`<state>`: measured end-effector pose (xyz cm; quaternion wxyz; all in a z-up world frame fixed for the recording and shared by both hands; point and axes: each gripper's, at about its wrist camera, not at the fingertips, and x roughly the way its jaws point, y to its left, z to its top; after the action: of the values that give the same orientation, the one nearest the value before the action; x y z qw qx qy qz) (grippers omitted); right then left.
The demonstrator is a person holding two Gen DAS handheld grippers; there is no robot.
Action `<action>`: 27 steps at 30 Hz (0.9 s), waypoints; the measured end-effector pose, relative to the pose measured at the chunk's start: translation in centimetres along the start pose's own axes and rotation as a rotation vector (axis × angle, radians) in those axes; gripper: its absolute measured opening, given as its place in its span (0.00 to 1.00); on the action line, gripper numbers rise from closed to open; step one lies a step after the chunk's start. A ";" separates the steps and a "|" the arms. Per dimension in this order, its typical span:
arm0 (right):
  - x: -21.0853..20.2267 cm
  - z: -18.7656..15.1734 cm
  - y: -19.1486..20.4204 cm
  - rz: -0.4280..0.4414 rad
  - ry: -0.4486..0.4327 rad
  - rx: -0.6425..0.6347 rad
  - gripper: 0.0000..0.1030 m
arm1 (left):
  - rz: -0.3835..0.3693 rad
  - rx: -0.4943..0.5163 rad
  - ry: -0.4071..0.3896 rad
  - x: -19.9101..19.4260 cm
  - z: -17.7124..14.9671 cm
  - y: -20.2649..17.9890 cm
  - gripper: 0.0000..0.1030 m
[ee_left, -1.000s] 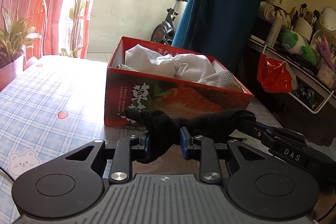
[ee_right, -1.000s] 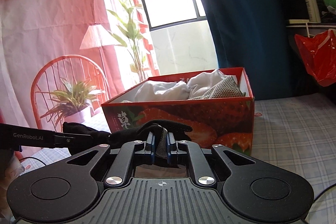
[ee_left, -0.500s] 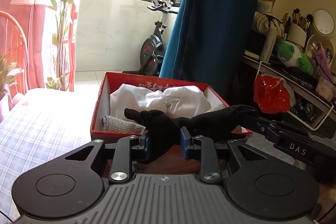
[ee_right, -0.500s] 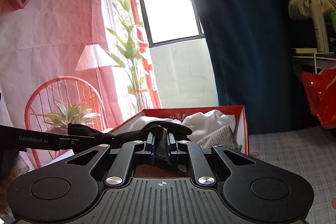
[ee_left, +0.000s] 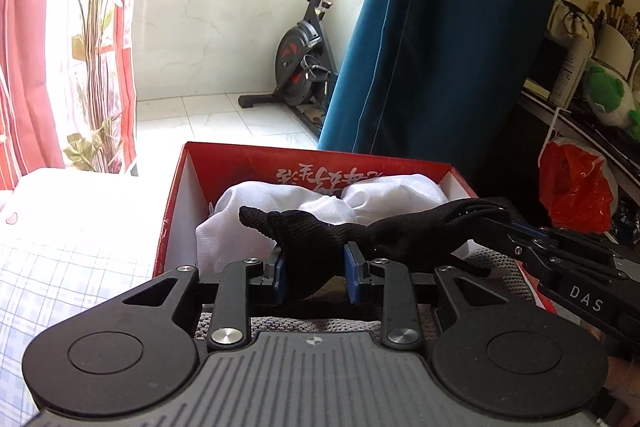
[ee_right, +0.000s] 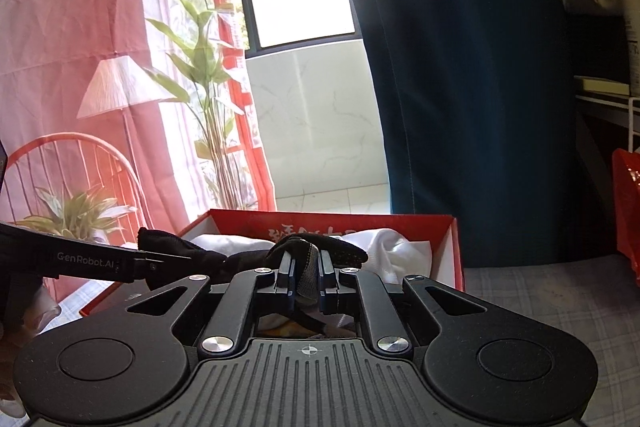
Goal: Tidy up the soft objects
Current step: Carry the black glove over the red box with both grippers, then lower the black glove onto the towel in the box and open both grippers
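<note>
A black glove [ee_left: 360, 231] hangs stretched between my two grippers, above the open red box [ee_left: 176, 207]. My left gripper [ee_left: 316, 275] is shut on the glove's bunched middle, its blue pads pressing both sides. My right gripper [ee_right: 307, 277] is shut on the glove's other end [ee_right: 320, 247]; in the left wrist view its fingertips [ee_left: 500, 227] come in from the right. The left gripper's fingers [ee_right: 160, 259] come into the right wrist view from the left. Inside the box lie a white cloth [ee_left: 400, 191] and a grey knitted cloth [ee_left: 504, 275], both under the glove.
The box stands on a checked tablecloth [ee_left: 72, 247]. Behind it hang a blue curtain [ee_left: 440, 47] and a red plastic bag [ee_left: 576, 187], beside a cluttered shelf with a green plush toy [ee_left: 608, 95]. An exercise bike [ee_left: 304, 67] stands by the window. A potted plant [ee_right: 76, 215] sits at the left.
Both grippers have carried the glove forward and slightly up, from in front of the box's near wall to above its inside. The grips have not changed.
</note>
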<state>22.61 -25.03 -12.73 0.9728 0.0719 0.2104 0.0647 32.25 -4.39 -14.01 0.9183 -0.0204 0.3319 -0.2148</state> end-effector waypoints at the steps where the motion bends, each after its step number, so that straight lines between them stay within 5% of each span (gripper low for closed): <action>1: 0.6 -0.1 -0.1 -0.006 0.013 -0.001 0.09 | 0.003 0.004 0.013 0.5 0.1 0.0 0.30; 9: 3.2 -0.8 -0.2 -0.043 0.142 -0.050 0.10 | 0.068 0.098 0.096 3.4 -0.3 -0.2 0.37; 18: 1.9 -1.2 0.1 -0.053 0.173 -0.062 0.22 | 0.099 0.129 0.041 1.1 0.0 -0.3 0.85; 27: -1.5 -1.8 0.9 -0.048 0.139 -0.063 0.56 | 0.098 0.127 -0.032 -3.6 -0.9 -0.5 0.90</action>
<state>20.38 -24.18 -13.55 0.9590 0.0317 0.2768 0.0528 29.03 -3.24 -12.47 0.9324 0.0508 0.3032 -0.1901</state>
